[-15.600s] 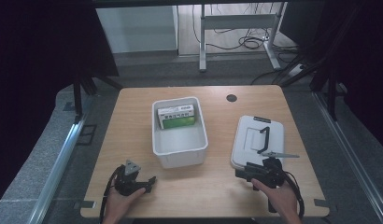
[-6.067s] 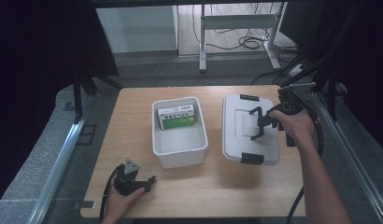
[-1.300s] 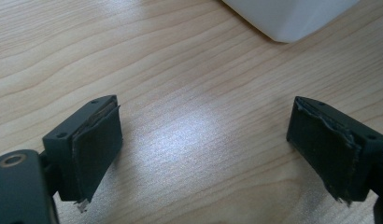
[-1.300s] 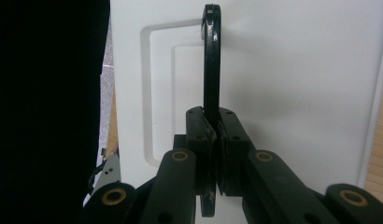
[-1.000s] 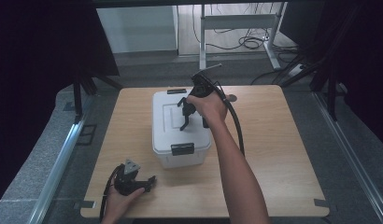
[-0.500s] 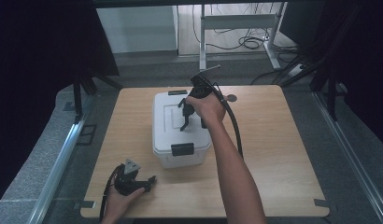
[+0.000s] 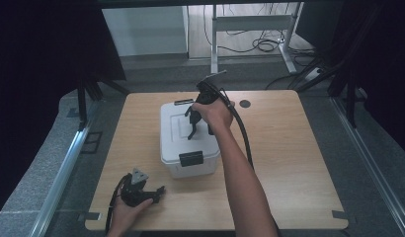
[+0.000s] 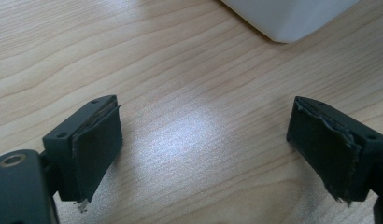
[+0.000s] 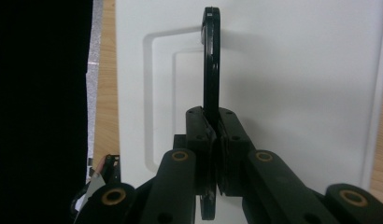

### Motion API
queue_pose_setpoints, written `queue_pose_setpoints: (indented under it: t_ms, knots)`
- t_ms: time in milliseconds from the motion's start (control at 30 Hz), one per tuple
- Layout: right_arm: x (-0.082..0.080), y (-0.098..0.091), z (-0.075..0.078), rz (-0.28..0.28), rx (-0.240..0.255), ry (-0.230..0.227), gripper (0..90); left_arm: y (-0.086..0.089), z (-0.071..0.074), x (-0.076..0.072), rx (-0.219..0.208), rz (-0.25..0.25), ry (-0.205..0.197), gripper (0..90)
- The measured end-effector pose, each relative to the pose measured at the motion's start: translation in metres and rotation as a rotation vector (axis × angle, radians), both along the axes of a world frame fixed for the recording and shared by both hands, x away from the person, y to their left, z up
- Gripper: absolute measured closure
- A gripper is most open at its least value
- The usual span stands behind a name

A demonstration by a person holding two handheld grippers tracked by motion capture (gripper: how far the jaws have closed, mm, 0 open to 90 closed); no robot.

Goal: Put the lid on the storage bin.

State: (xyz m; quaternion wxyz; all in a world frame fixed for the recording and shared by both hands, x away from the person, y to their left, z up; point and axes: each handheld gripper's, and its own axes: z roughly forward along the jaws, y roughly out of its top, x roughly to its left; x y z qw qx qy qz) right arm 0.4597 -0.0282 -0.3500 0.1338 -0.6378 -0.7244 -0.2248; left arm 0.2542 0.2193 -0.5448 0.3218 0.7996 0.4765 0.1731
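A white lid [image 7: 178,129] with a black handle [image 7: 194,124] sits on top of the white box [image 7: 190,165] in the middle of the table. My right gripper [image 7: 196,118] is above it, shut on the raised handle [image 9: 211,70]; the white lid [image 9: 292,84] lies right below the jaws. A black latch [image 7: 190,158] shows on the box's near side. My left gripper [image 7: 156,190] rests on the table near the front edge, left of the box, open with nothing between its pads [image 8: 98,140]. A corner of the white box [image 8: 287,18] shows ahead of it.
The wooden table [image 7: 294,148] is bare to the right of the box. A small dark round hole [image 7: 245,103] sits near the far edge. Metal rails [image 7: 62,168] run along both sides of the table. A desk frame and cables stand beyond.
The right gripper carried the lid by its handle from the right side onto the box. In the last second the lid settled slightly lower. The left gripper stayed put.
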Motion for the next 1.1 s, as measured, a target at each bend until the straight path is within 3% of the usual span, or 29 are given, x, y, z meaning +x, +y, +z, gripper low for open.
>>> queue_pose_setpoints:
  t_ms: [267, 667, 767, 900, 1100]
  knots:
    - [0.001, -0.006, -0.007, -0.012, 0.040, -0.004, 85.1, 0.000, 0.000, 0.000, 0.001, -0.002, 0.002, 10.3]
    - [-0.001, -0.007, -0.009, -0.009, 0.049, -0.031, 83.6, 0.000, 0.000, 0.000, 0.001, -0.002, 0.002, 10.3]
    - [-0.003, -0.006, -0.008, 0.005, 0.035, -0.059, 77.0, 0.000, 0.000, 0.000, 0.001, -0.003, 0.002, 10.3]
    - [-0.007, -0.009, -0.008, 0.020, 0.059, -0.082, 71.0, 0.000, 0.000, 0.000, 0.001, -0.003, 0.002, 10.3]
    - [-0.012, -0.019, 0.000, 0.037, 0.088, -0.152, 63.8, 0.000, 0.000, 0.000, 0.001, -0.003, 0.002, 10.3]
